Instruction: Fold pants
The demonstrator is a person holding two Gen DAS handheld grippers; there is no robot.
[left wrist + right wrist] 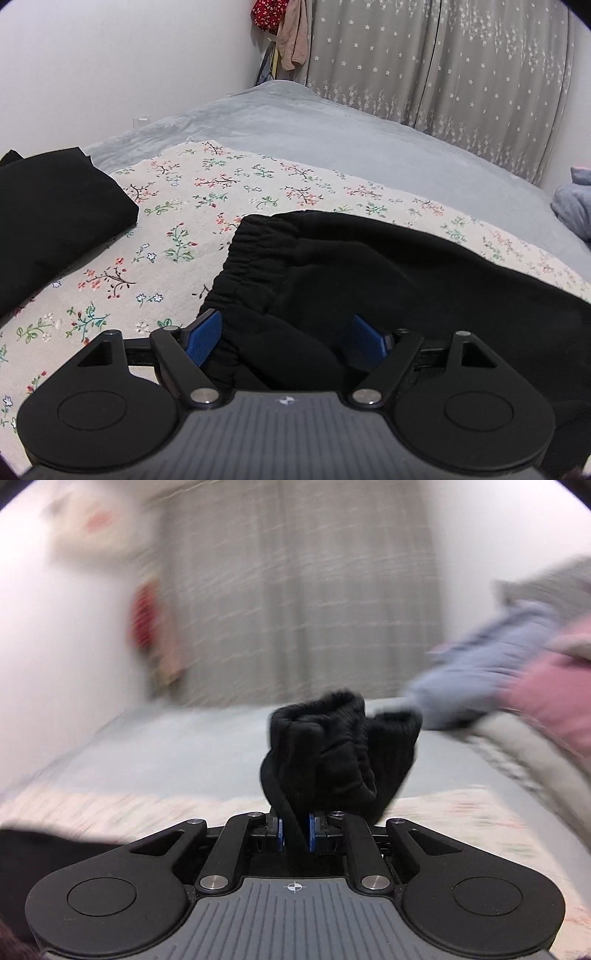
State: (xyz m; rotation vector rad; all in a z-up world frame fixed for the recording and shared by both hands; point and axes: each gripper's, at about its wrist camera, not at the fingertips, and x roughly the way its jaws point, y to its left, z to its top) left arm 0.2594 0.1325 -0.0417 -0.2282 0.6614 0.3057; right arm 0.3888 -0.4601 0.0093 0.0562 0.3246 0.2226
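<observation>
Black pants (369, 266) lie on a floral cloth (184, 229) on the bed, elastic waistband toward the left. My left gripper (286, 332) is open, its blue pads (205, 338) on either side of the waistband corner, fabric lying between them. In the right wrist view, my right gripper (294, 830) is shut on a bunched black ribbed cuff of the pants (340, 746), held up above the bed. That view is blurred by motion.
A folded black garment (55, 221) lies at the left on the floral cloth. A grey bedspread (332, 133) stretches behind to patterned curtains (443, 66). Blue and pink clothes (517, 672) are piled at the right. Clothes (284, 29) hang in the corner.
</observation>
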